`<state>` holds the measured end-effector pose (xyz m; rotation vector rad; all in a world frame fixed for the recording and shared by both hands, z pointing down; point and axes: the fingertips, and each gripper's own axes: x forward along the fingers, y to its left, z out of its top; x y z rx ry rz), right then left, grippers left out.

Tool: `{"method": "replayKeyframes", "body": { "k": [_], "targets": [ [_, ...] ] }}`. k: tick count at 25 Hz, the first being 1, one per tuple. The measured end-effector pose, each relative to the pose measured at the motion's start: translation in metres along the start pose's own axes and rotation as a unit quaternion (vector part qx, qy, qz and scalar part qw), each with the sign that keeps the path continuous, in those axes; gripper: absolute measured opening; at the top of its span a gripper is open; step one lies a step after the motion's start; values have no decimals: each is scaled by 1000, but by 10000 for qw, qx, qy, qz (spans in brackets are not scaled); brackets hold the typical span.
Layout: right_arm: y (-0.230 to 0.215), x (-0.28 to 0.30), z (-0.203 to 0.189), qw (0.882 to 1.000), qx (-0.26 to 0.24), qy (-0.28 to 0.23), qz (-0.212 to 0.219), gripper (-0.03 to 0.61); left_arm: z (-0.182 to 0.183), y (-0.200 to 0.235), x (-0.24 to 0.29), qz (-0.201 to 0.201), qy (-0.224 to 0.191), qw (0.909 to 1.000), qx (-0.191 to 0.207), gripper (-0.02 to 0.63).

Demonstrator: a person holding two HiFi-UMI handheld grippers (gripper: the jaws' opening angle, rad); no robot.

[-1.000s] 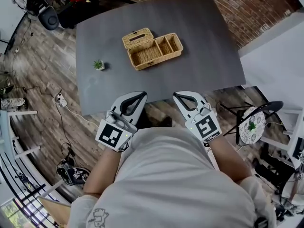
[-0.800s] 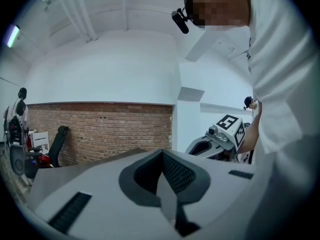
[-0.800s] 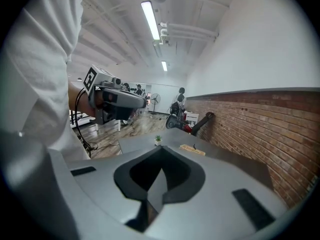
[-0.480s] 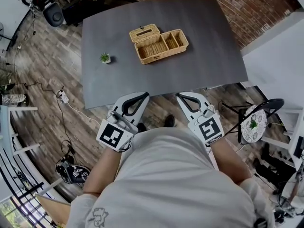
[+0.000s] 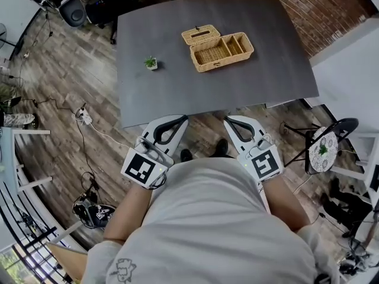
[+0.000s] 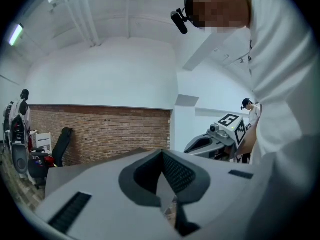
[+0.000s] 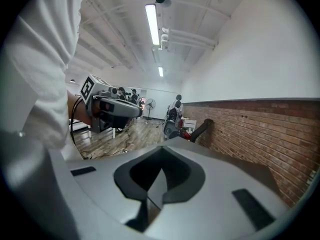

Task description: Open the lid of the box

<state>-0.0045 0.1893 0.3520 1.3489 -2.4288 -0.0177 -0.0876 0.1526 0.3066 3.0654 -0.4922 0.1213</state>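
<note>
- Wood-plank flooring is spread beneath the whole scene, and a white shirt fills the near edge of the head view.
- 2 grippers are held close to the body, side by side but apart, short of the table's near edge.
- On the left gripper the jaws are seen pressed together, with nothing caught between them.
- On the right gripper the jaws are likewise closed tip to tip, and nothing is gripped.
- 2 dark shoes are visible on the floor between the grippers.
- Beyond the jaw tips a dark grey table is placed, and it is touched by neither gripper.
- A small potted plant is set on the table's left part, well apart from the box.
- To the plant's right, toward the far side of the table, a wicker box is set at a slant, with 3 compartments exposed.
- Its wicker lid, cut with 1 slot, is folded back and lies flat at the box's far-left end.
- Past the table a brick wall is seen at the right, and a black office chair at the far left.
</note>
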Motion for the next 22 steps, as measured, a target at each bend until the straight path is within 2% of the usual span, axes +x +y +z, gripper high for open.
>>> {"method": "replayKeyframes", "body": {
  "k": [11,22],
  "targets": [
    [54,18,22,9995,-37,-36,-308,5,-2,10,-68,-204,-132,9997,58,11],
    [74,21,31,9991,-93,-55,-413,5,-4,11,-89,-302,-205,9993,42,11]
  ]
}}
